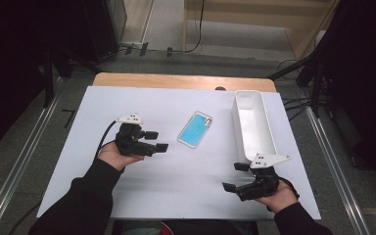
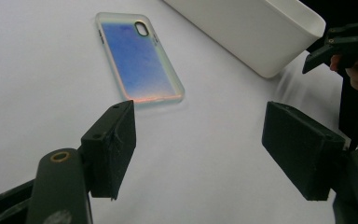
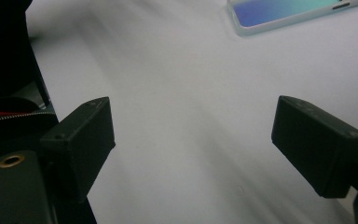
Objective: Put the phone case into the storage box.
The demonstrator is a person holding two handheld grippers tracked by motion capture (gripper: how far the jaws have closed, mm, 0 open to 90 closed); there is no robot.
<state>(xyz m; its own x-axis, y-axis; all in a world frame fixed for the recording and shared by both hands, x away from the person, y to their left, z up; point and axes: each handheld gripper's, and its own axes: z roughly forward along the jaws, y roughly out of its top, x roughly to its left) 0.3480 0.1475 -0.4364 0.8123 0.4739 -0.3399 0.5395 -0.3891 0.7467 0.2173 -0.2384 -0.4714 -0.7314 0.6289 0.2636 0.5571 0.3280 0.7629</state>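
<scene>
- Flat phone case with a translucent pale rim and a blue-teal back (image 1: 195,129), lying on the white table sheet (image 1: 176,181) just above frame centre in the high view, tilted so its top end leans to the upper right. An oval camera cutout sits at that far end, plain in the left gripper view (image 2: 137,63).
- Long white plastic bin (image 1: 252,125) with smooth, rounded walls, right of the case and apart from it, running from upper centre-right down toward the right hand. Inside looks bare.
- Left gripper (image 1: 157,140) at centre-left of the high view, held in the left hand (image 1: 113,156), pointing right toward the case. Jaws stand apart with nothing between them; bare sheet lies between its tips and the case, which it does not touch. Its own view shows the case's near end just beyond the left jaw.
- Right gripper (image 1: 235,176) at lower right, in the right hand (image 1: 276,196), pointing left, close to the bin's near end. Jaws spread wide, nothing held; its view (image 3: 193,140) shows blank sheet between the black block pads, with an end of the case at the top edge (image 3: 284,11).
- Pads are matt black, squared blocks. Sheet is smooth, featureless white.
- Wooden table edge (image 1: 176,80) shows beyond the sheet; grey carpet floor (image 1: 24,147) around.
- Black sleeves enter from the bottom.
</scene>
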